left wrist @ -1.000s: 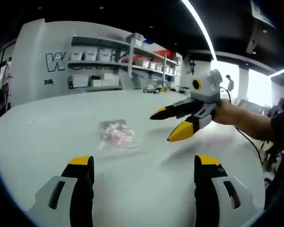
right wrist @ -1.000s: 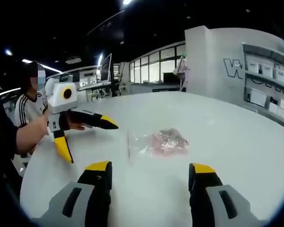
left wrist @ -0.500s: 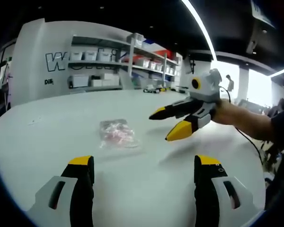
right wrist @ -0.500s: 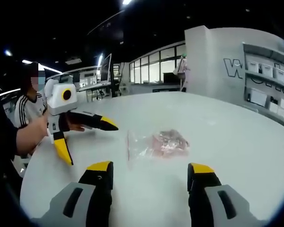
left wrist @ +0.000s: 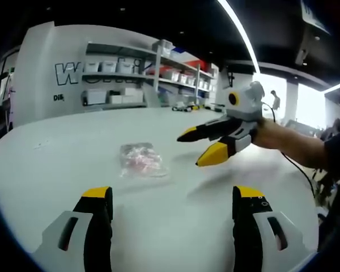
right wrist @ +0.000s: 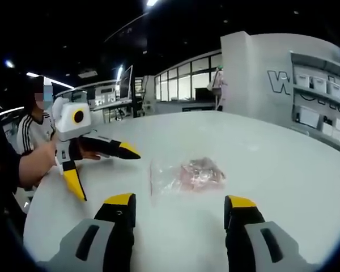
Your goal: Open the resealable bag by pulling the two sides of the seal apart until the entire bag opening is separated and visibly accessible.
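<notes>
Clear plastic, the resealable bag [left wrist: 140,161] lies flat on the white table [left wrist: 56,170], with pinkish contents bunched inside it. Taking the bag as the landmark: in the left gripper view the left gripper [left wrist: 167,195] hovers on the near side of it, jaws spread wide and holding nothing, well apart from the plastic. Beyond the bag's right side in that view the right gripper [left wrist: 191,147] hangs above the table, its yellow-tipped jaws parted and empty, near the bag but not touching. In the right gripper view the bag [right wrist: 184,175] sits just ahead of the right gripper [right wrist: 178,201], between its spread jaws' lines, while the left gripper [right wrist: 105,170] is off the bag's left side, held by a hand [right wrist: 48,154].
</notes>
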`<state>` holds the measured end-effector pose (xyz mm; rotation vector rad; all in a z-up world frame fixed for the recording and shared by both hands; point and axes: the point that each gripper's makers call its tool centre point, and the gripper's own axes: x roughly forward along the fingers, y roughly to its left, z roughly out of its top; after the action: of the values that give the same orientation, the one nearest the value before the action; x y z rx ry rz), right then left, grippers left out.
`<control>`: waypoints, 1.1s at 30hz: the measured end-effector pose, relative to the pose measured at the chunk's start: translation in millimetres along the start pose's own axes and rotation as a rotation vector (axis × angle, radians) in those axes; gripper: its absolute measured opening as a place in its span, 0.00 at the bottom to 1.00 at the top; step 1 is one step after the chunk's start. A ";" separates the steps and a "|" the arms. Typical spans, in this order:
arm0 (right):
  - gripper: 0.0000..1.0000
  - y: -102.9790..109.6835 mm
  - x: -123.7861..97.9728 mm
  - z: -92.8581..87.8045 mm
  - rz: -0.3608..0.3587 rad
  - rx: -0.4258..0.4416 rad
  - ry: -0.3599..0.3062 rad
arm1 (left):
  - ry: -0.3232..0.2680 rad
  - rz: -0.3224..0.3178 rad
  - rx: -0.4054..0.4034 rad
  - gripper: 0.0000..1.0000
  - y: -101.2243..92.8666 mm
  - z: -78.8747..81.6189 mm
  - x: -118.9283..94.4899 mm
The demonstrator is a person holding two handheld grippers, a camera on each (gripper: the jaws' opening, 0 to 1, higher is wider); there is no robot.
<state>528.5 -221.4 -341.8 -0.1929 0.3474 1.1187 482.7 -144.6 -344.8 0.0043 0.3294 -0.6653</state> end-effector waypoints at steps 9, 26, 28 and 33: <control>0.61 -0.5 2.5 -1.8 0.002 0.001 0.005 | 0.001 -0.001 -0.002 0.86 1.3 -1.9 1.8; 0.61 -1.3 7.0 5.7 0.002 -0.002 0.002 | -0.006 0.000 -0.004 0.86 2.9 -0.1 -1.0; 0.61 -1.3 7.0 6.0 0.002 -0.003 0.003 | -0.007 -0.001 -0.005 0.86 2.7 0.0 -1.1; 0.60 -0.6 7.8 6.4 0.003 -0.004 0.006 | -0.004 -0.004 -0.005 0.86 2.2 -0.6 -1.4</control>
<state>533.2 -213.0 -338.8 -0.1998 0.3508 1.1221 482.8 -141.9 -345.2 -0.0025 0.3278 -0.6685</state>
